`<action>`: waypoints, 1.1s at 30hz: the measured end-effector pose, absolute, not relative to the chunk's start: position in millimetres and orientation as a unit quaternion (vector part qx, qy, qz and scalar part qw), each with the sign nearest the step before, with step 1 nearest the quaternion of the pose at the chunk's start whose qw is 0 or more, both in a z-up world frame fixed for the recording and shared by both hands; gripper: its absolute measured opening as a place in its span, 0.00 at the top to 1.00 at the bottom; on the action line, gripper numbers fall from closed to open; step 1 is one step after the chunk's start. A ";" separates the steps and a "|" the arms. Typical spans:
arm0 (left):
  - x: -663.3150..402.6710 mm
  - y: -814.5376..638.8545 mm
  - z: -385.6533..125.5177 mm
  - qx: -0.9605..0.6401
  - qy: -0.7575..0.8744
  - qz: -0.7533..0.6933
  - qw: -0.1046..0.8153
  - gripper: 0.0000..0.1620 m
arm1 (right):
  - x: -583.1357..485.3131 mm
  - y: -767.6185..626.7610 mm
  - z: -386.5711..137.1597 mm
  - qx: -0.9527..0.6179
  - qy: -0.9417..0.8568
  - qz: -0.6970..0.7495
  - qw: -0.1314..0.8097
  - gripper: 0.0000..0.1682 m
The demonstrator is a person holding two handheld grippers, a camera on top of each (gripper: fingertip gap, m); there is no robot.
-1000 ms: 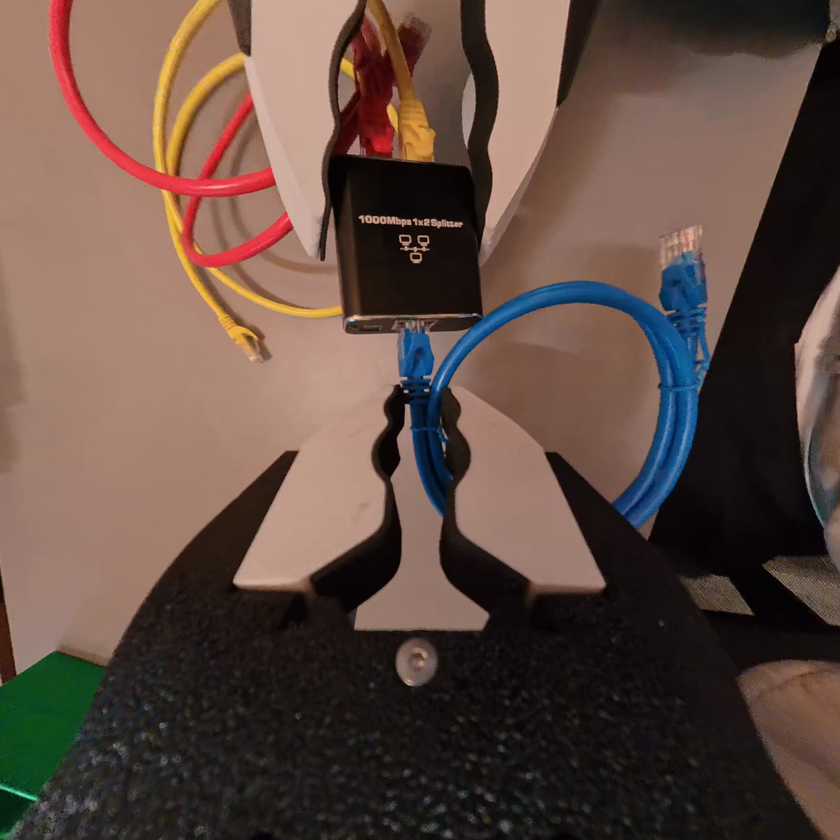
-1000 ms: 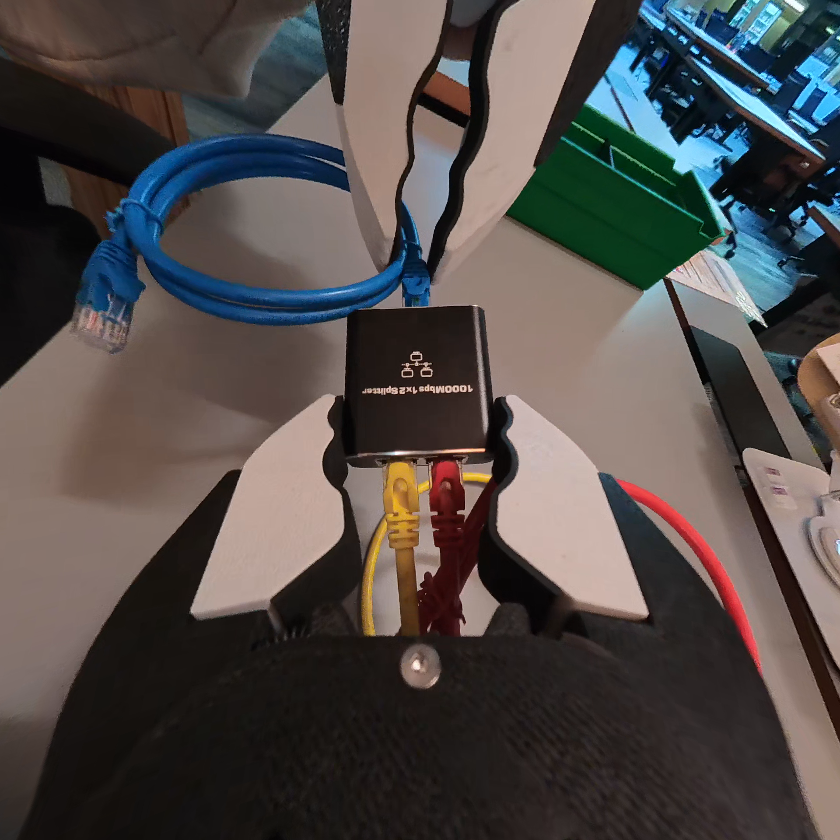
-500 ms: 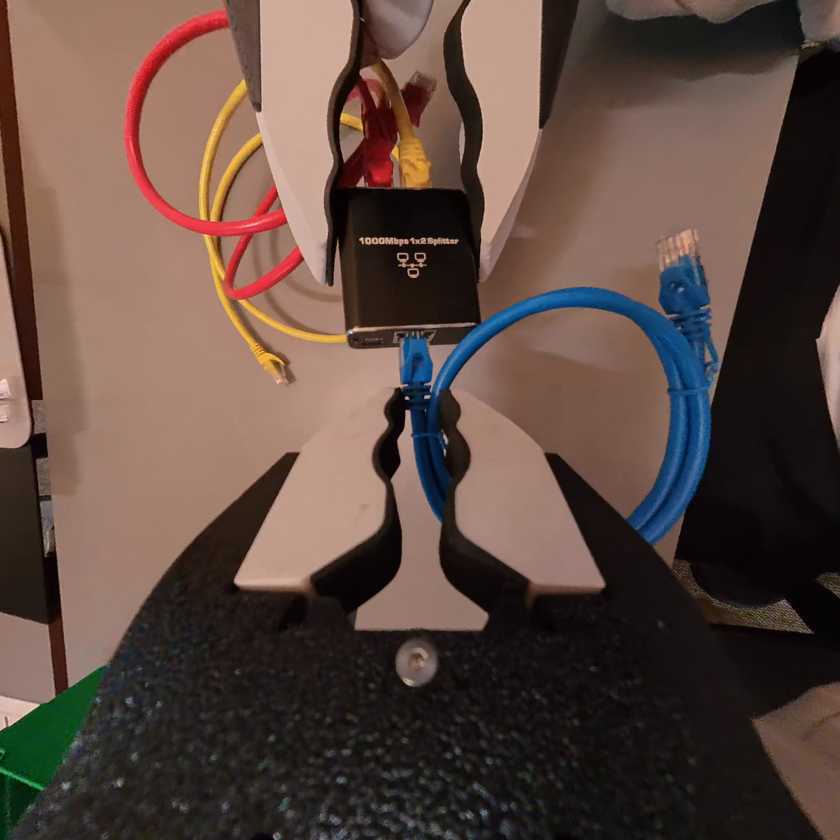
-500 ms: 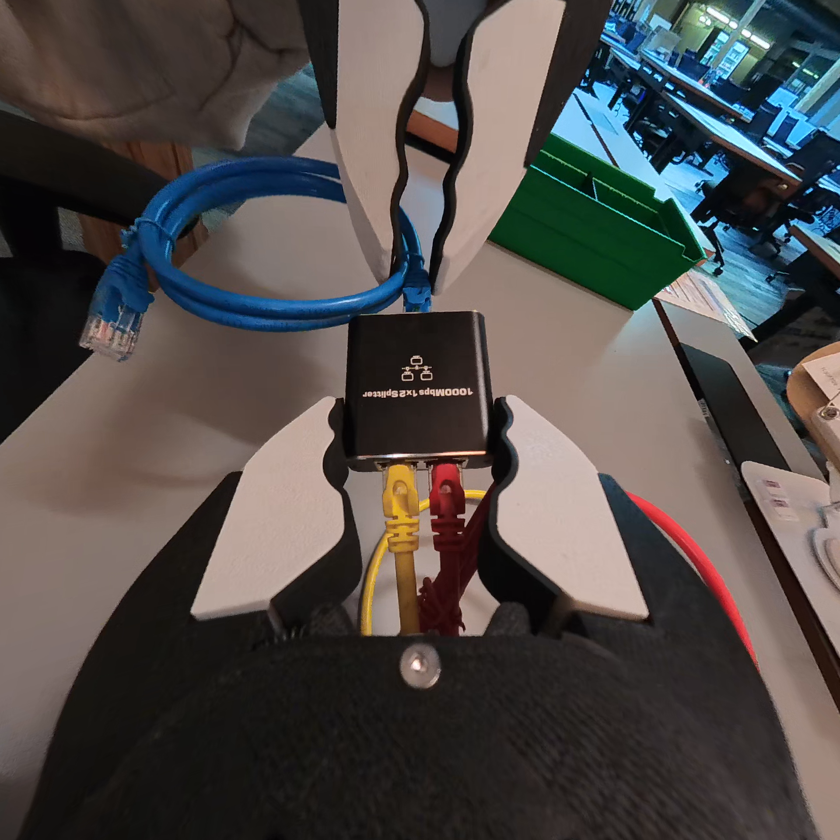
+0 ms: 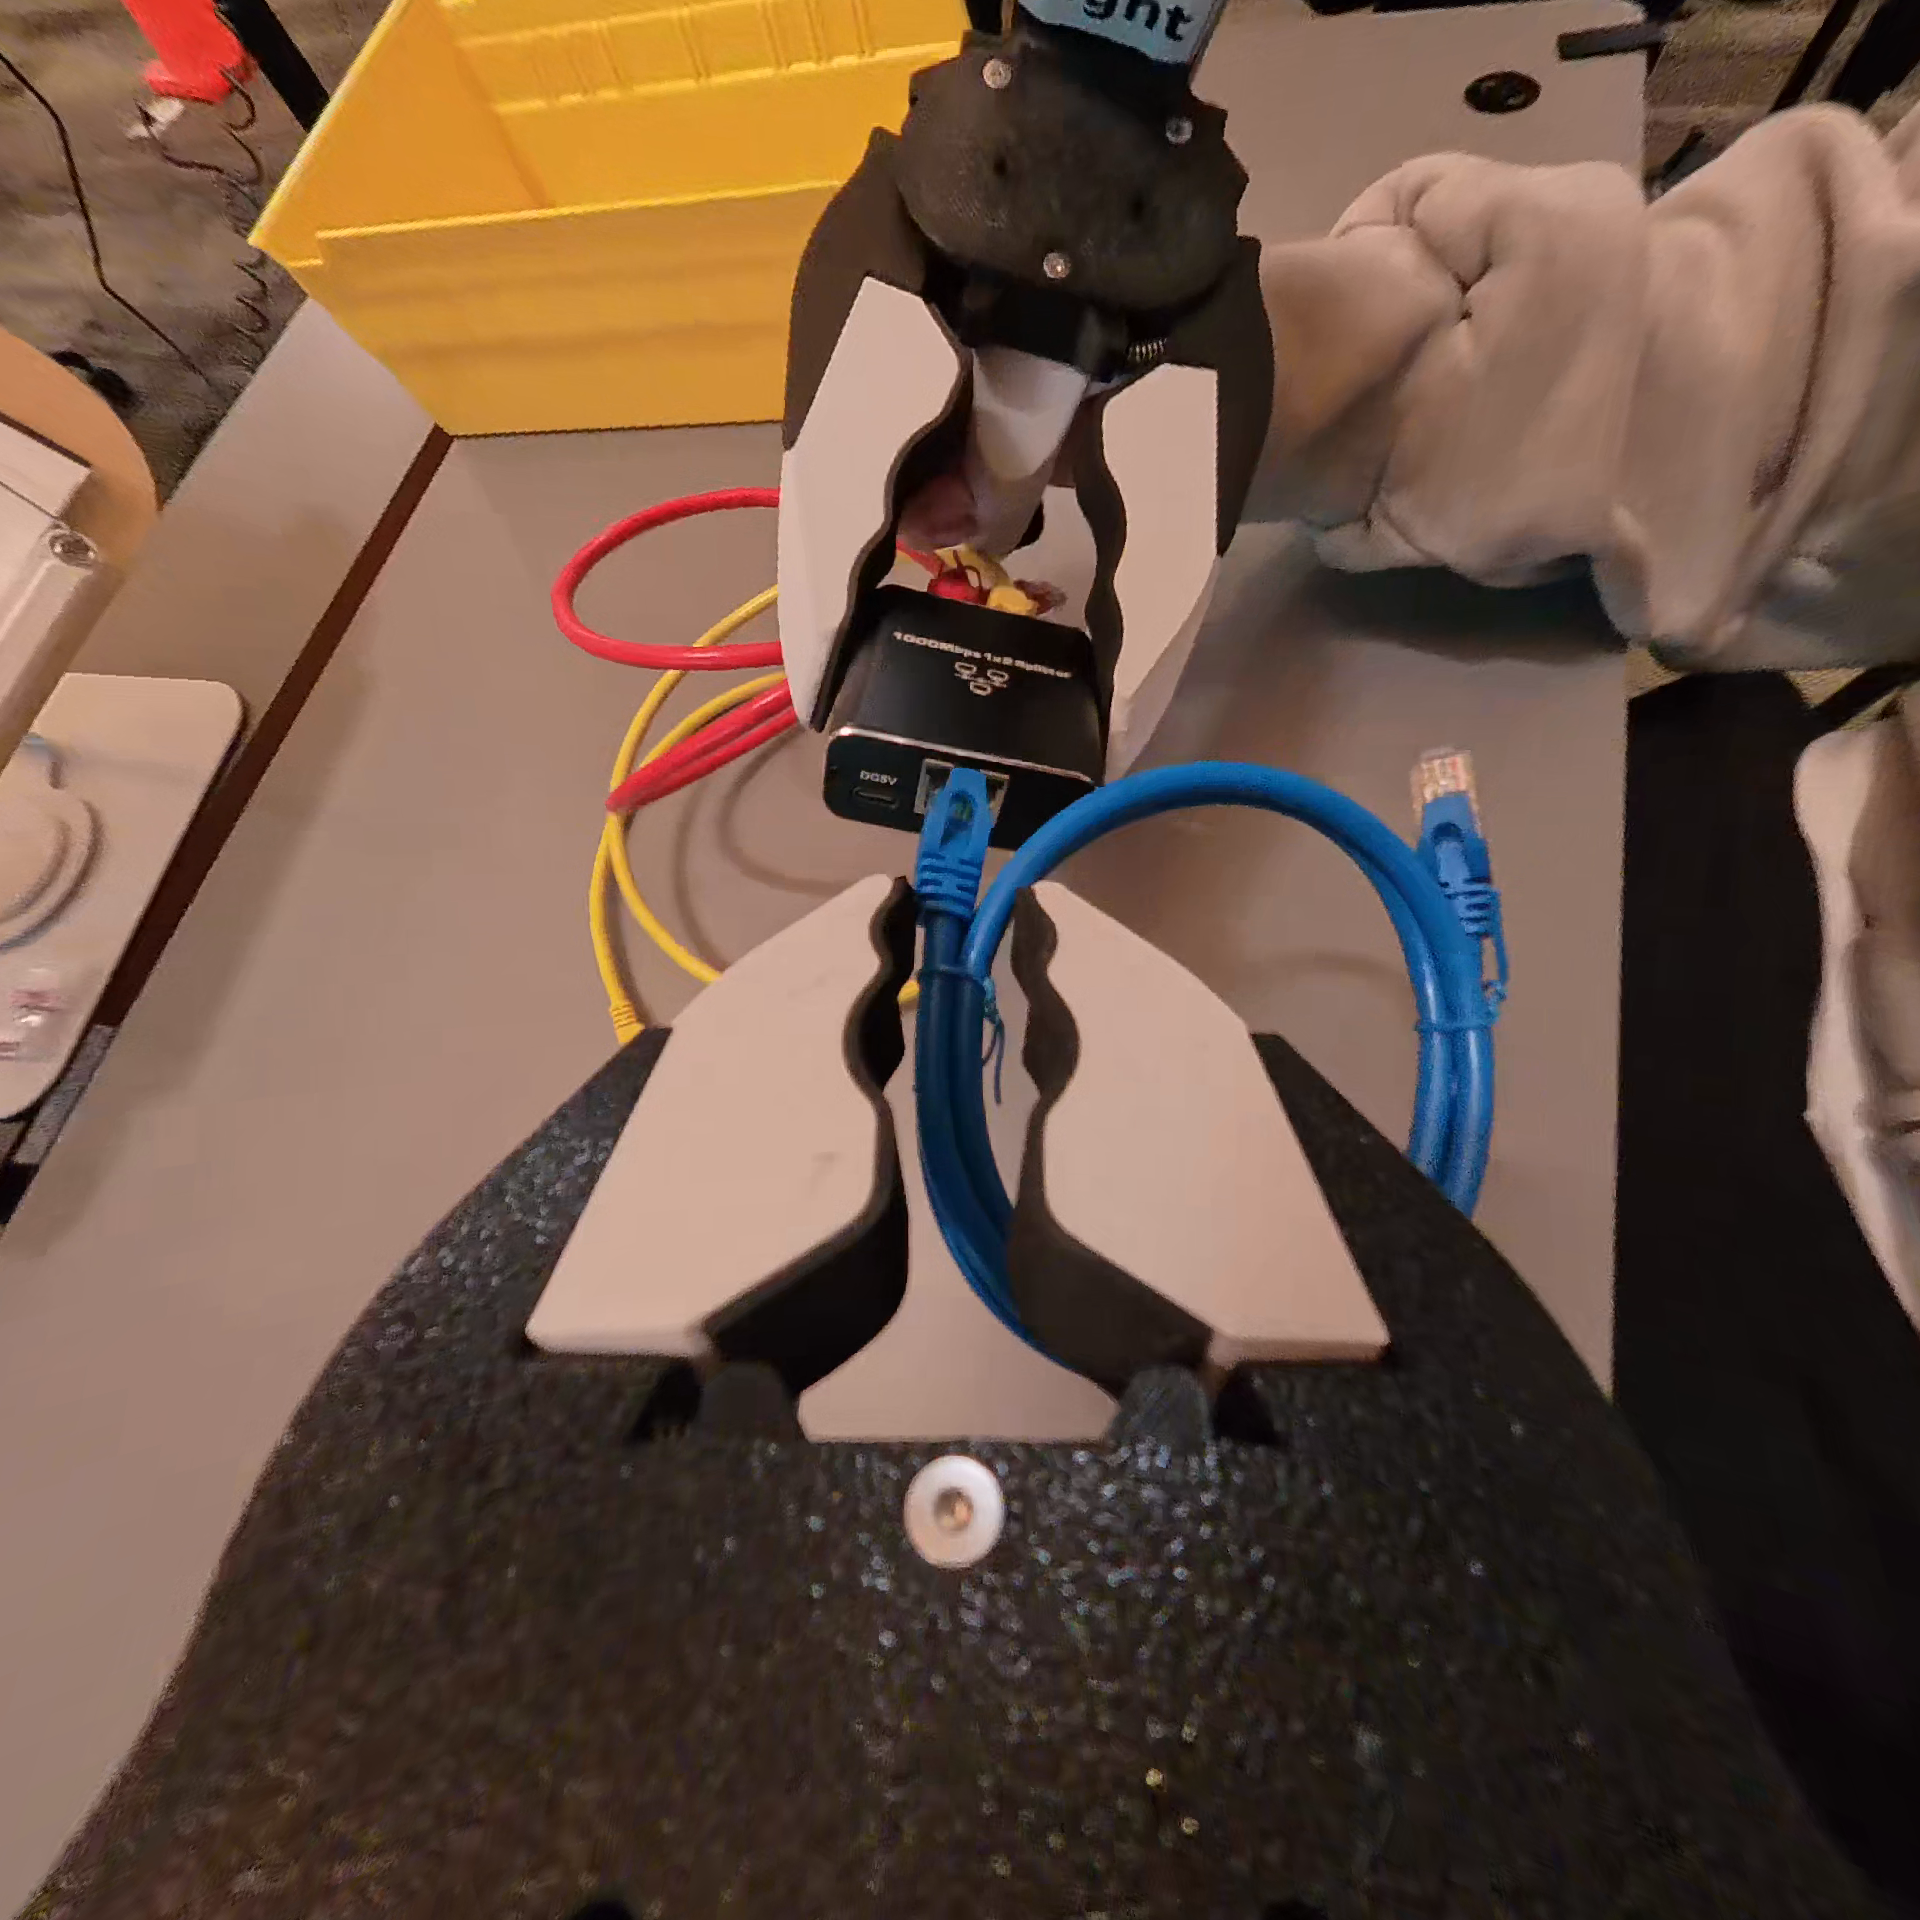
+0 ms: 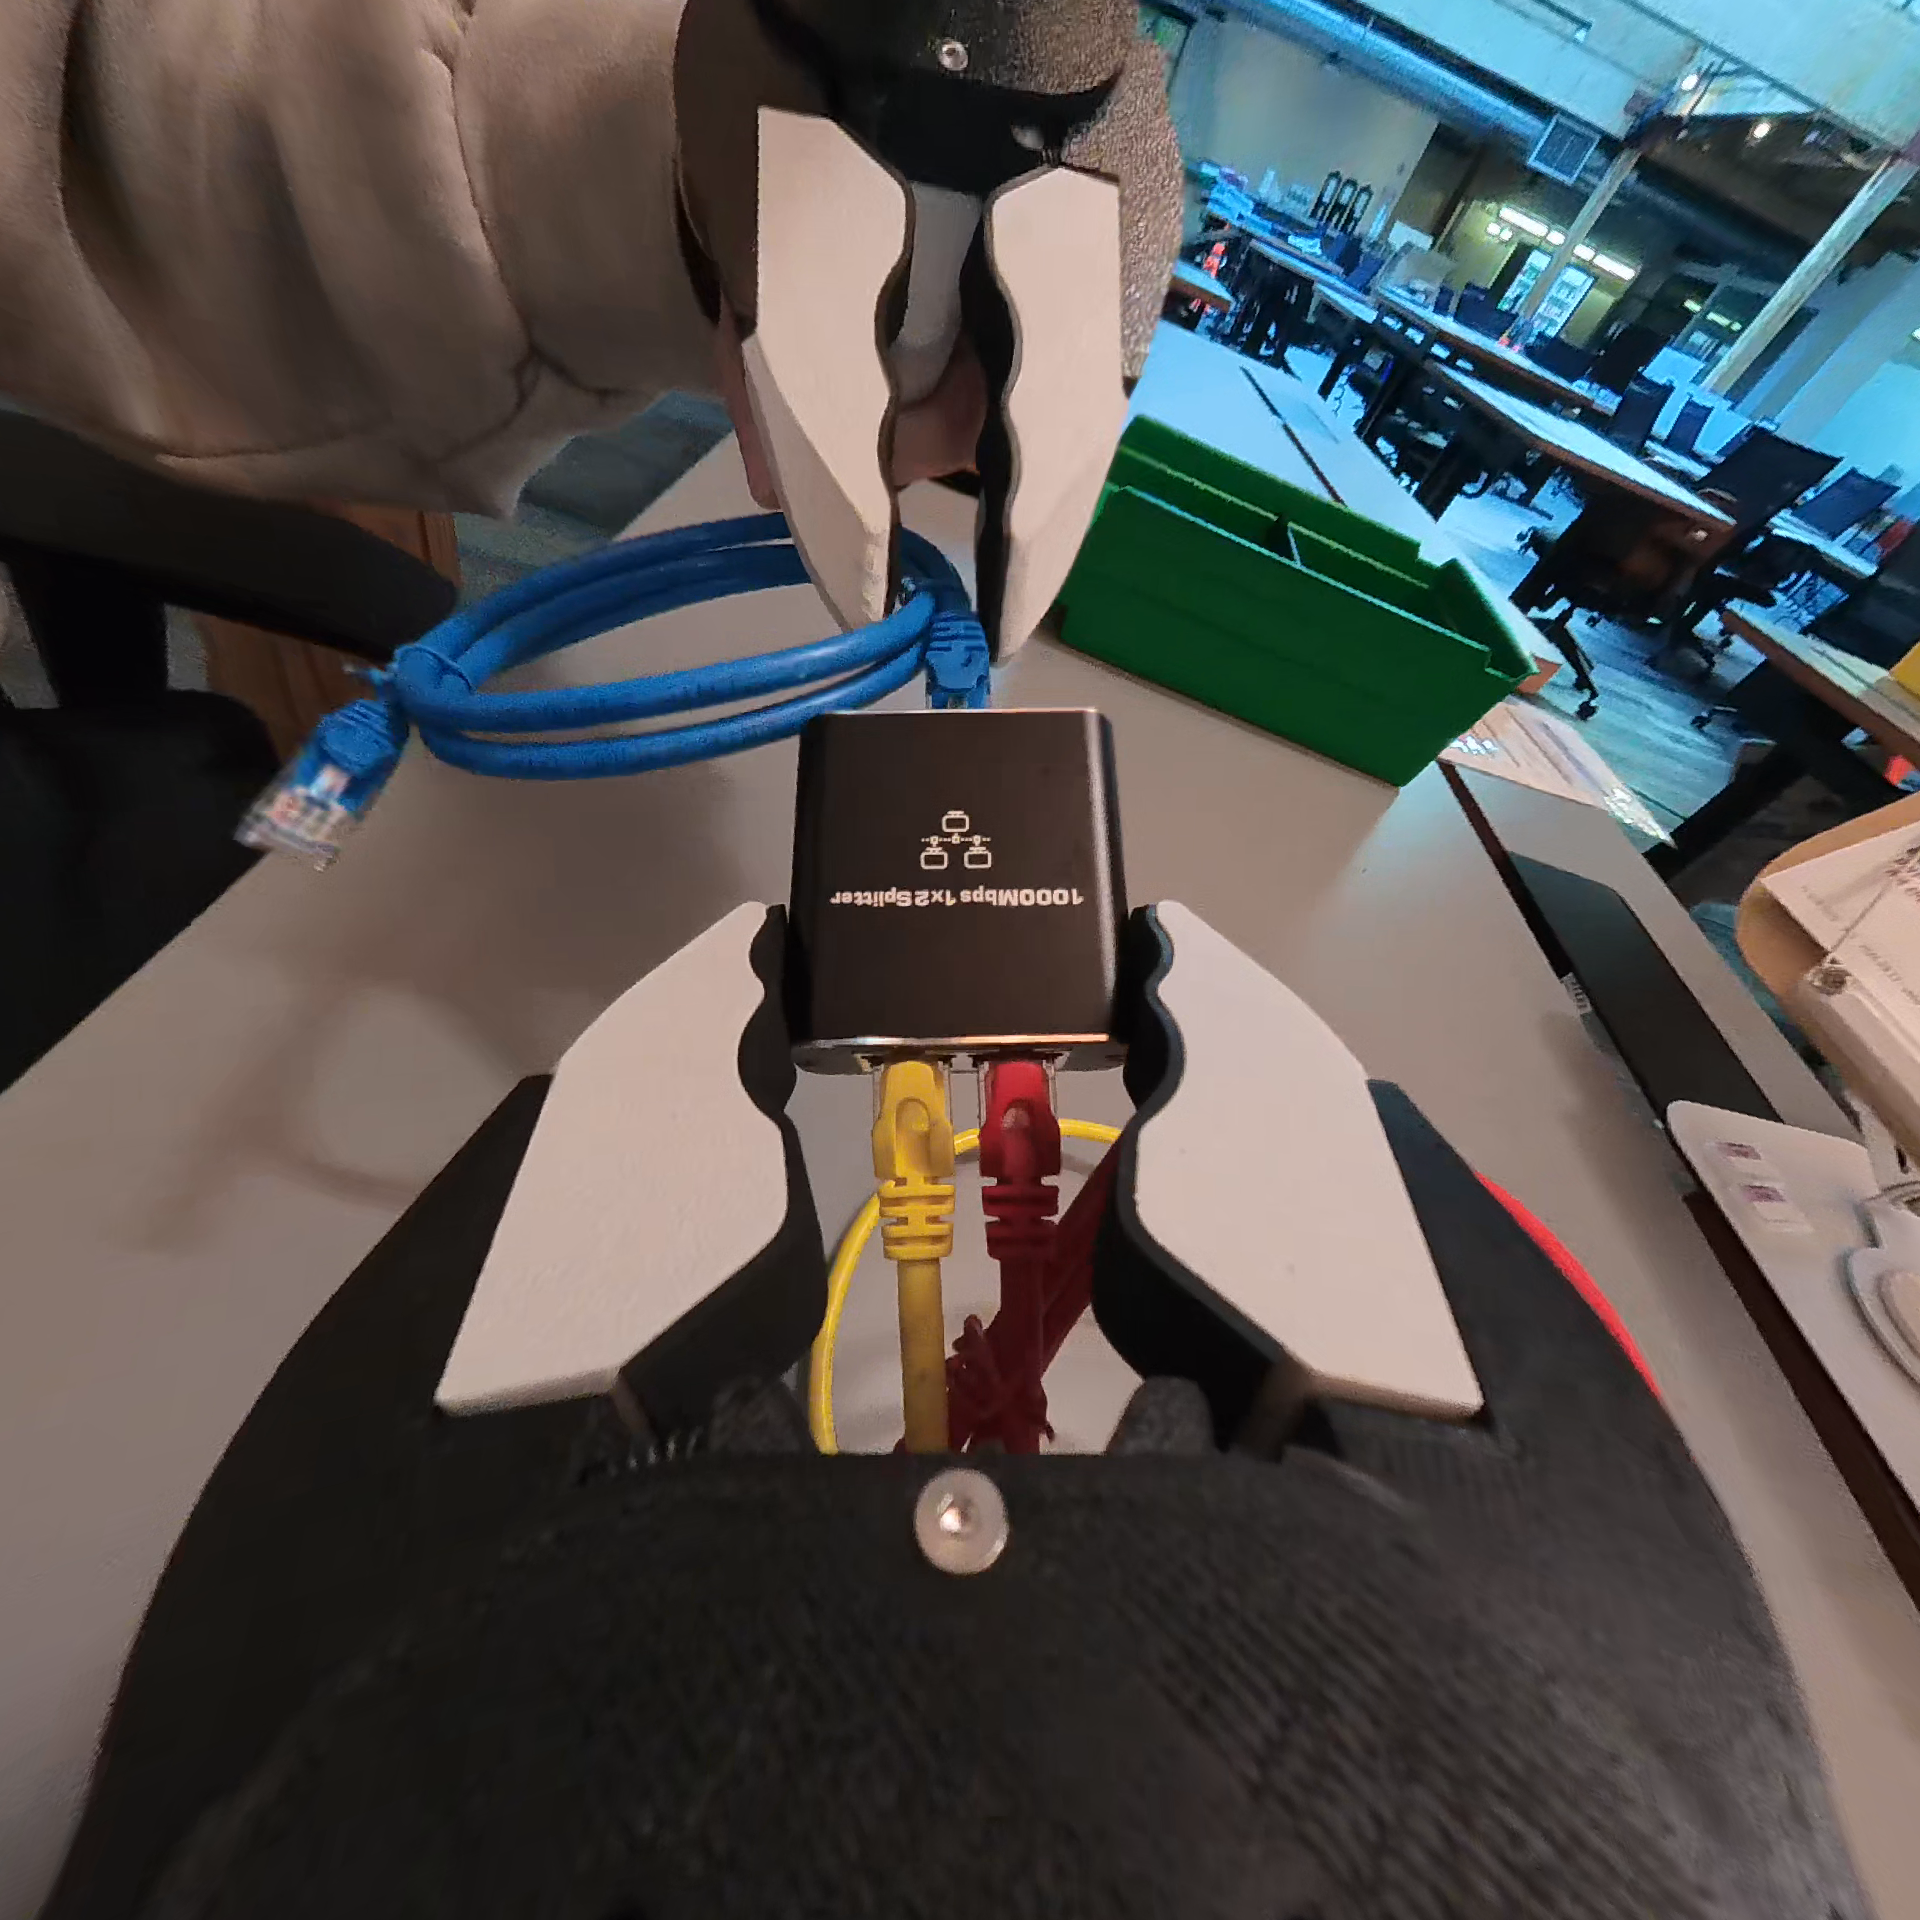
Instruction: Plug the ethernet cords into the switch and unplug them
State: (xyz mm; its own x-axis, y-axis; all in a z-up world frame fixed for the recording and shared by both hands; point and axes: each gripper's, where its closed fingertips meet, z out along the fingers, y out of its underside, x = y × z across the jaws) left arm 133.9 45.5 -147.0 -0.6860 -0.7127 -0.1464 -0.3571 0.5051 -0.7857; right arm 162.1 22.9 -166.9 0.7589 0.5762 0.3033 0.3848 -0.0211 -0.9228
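Note:
My right gripper [image 6: 956, 925] is shut on the black switch [image 6: 956, 873], pads pressed on its two sides. A yellow plug [image 6: 914, 1153] and a red plug [image 6: 1018, 1143] sit in its near ports. In the left wrist view the switch [image 5: 966, 696] is tilted a little above the table [image 5: 312, 935]. My left gripper [image 5: 961, 909] is shut on the blue cord [image 5: 951, 1039] just behind its plug [image 5: 956, 821], which sits in the switch's single port. The cord's coil [image 5: 1351, 883] hangs to the right, and its free plug [image 5: 1444, 810] is bare.
A yellow bin [image 5: 623, 208] stands behind the switch. A green bin [image 6: 1299, 623] stands at the table's far end. Red [image 5: 644, 582] and yellow [image 5: 623, 831] cord loops lie on the table. A person's sleeve [image 5: 1558, 364] is at the right. Papers [image 6: 1849, 935] lie beside the table.
Both grippers have tilted and risen, so the views now look across the table rather than down. The grasps on the switch and the blue cord are unchanged.

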 end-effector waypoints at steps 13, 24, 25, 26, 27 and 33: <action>132.3 46.9 -148.5 -0.283 0.863 -0.324 0.266 0.90 | 158.4 21.9 -164.1 -0.709 -0.338 0.087 0.613 0.62; 132.3 56.5 -170.6 -0.279 0.904 -0.217 0.241 0.91 | 160.2 27.8 -183.2 -0.743 -0.363 0.024 0.562 0.62; 130.2 57.9 -174.6 -0.275 0.911 -0.197 0.236 0.91 | 159.3 28.8 -186.3 -0.747 -0.370 0.014 0.552 0.62; 128.1 59.5 -178.9 -0.266 0.919 -0.172 0.234 0.91 | 156.4 28.7 -187.3 -0.746 -0.375 0.017 0.549 0.63; 127.9 61.1 -182.0 -0.260 0.923 -0.151 0.239 0.91 | 156.7 29.6 -188.8 -0.749 -0.376 0.010 0.545 0.62; 129.8 58.5 -179.3 -0.276 0.905 -0.227 0.229 0.91 | 159.5 29.4 -191.1 -0.748 -0.371 0.022 0.550 0.62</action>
